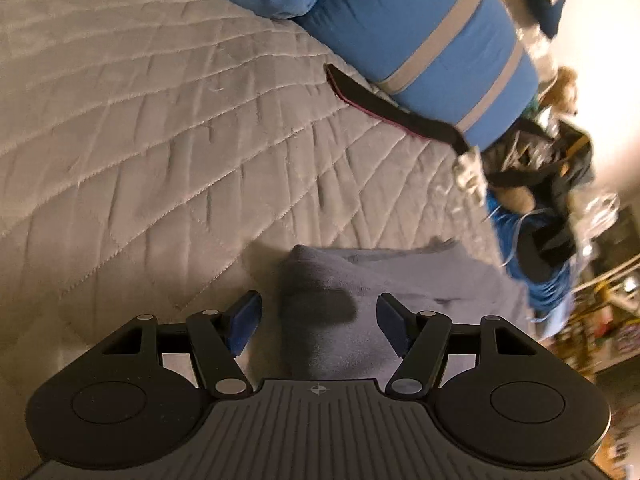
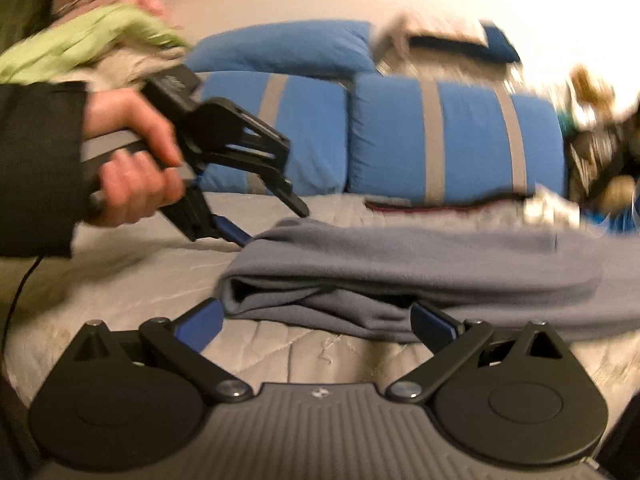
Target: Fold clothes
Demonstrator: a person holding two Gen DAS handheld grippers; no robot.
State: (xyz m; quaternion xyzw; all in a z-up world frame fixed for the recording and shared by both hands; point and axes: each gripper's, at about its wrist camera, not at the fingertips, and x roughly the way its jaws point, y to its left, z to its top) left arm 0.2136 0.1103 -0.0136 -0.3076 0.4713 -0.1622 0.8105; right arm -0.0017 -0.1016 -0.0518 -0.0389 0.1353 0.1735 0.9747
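A grey-blue garment (image 2: pixel 420 272) lies folded in layers on the quilted bed. In the left wrist view its corner (image 1: pixel 332 280) sits between the open jaws of my left gripper (image 1: pixel 318 320), which touch nothing. In the right wrist view the left gripper (image 2: pixel 272 224) is held by a hand at the garment's far left corner, jaws apart. My right gripper (image 2: pixel 316 326) is open at the garment's near folded edge, one finger (image 2: pixel 204 326) left of it, the other finger (image 2: pixel 436 326) against its underside.
The beige quilted bedspread (image 1: pixel 160 140) fills the left. Blue pillows with grey stripes (image 2: pixel 452 140) lie behind the garment. A dark strap (image 1: pixel 384 108) lies by them. Clutter and a blue item (image 1: pixel 536 248) sit at the right. A green cloth pile (image 2: pixel 80 44) is far left.
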